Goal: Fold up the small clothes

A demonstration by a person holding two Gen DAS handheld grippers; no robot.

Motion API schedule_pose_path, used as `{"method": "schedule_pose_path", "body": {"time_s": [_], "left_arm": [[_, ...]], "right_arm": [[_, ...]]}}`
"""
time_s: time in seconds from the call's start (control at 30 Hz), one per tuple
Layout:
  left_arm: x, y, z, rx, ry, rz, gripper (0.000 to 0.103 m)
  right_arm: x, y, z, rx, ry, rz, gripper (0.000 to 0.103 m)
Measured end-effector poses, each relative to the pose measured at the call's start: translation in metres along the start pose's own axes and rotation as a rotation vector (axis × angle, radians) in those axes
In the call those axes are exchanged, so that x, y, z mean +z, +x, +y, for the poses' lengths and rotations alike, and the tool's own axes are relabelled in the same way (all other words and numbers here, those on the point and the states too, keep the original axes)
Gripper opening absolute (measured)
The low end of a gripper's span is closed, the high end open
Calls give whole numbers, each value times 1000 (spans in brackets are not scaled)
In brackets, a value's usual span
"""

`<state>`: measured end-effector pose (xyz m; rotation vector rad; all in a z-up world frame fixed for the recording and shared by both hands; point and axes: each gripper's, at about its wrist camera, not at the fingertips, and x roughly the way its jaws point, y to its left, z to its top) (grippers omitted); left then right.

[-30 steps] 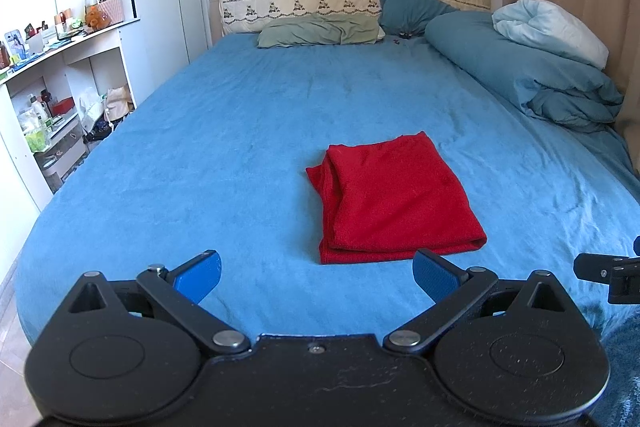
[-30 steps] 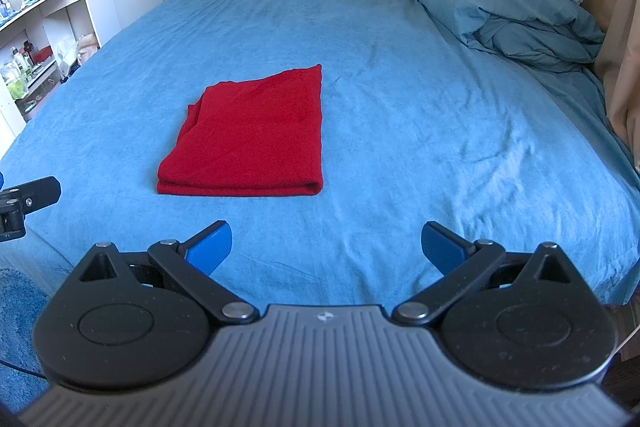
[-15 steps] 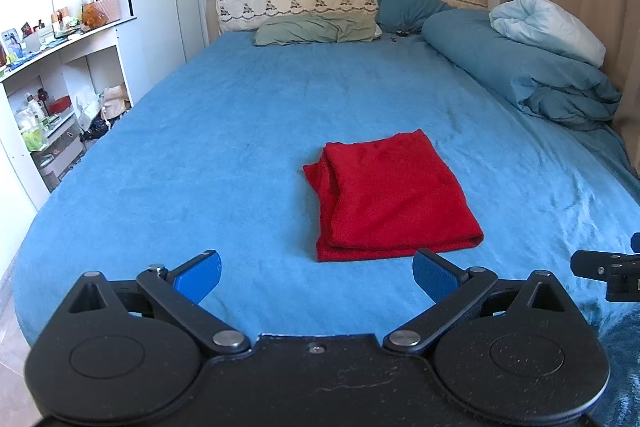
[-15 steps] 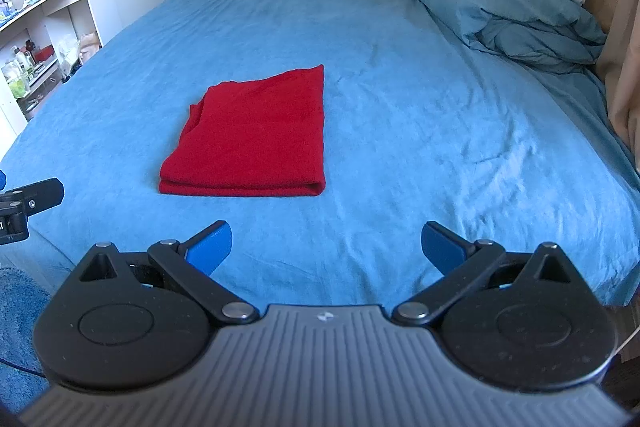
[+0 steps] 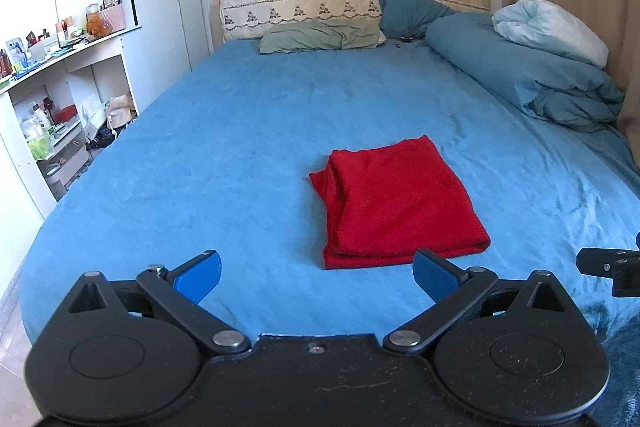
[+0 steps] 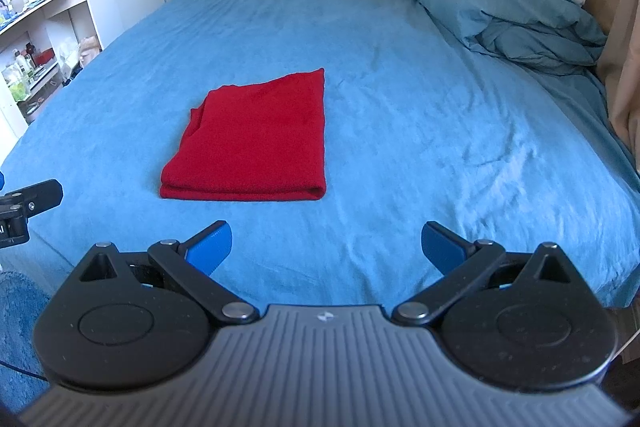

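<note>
on bed (image 5: 240, 147): folded red garment (image 5: 396, 203), untouched.

Red cloth (image 5: 394, 201), folded flat on bed (image 5: 240, 147)

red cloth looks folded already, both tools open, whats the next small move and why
Probably ease both tools back and leave it. The red folded fleece cloth lies flat as a tidy rectangle on the blue bedsheet, its doubled edge toward the cameras. The left tool and right tool are open, empty and short of the cloth. Only its left side looks slightly bunched, so a light tidy there is optional.
</note>
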<state>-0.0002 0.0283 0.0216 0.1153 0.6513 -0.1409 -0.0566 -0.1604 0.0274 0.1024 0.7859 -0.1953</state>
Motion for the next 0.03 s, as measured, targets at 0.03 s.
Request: {"method": "schedule_pose_path", "body": {"time_s": [0.03], "left_arm": [[0, 0, 0, -4, -3, 1, 103]], "right_arm": [[0, 0, -1, 0, 0, 0, 103]]}}
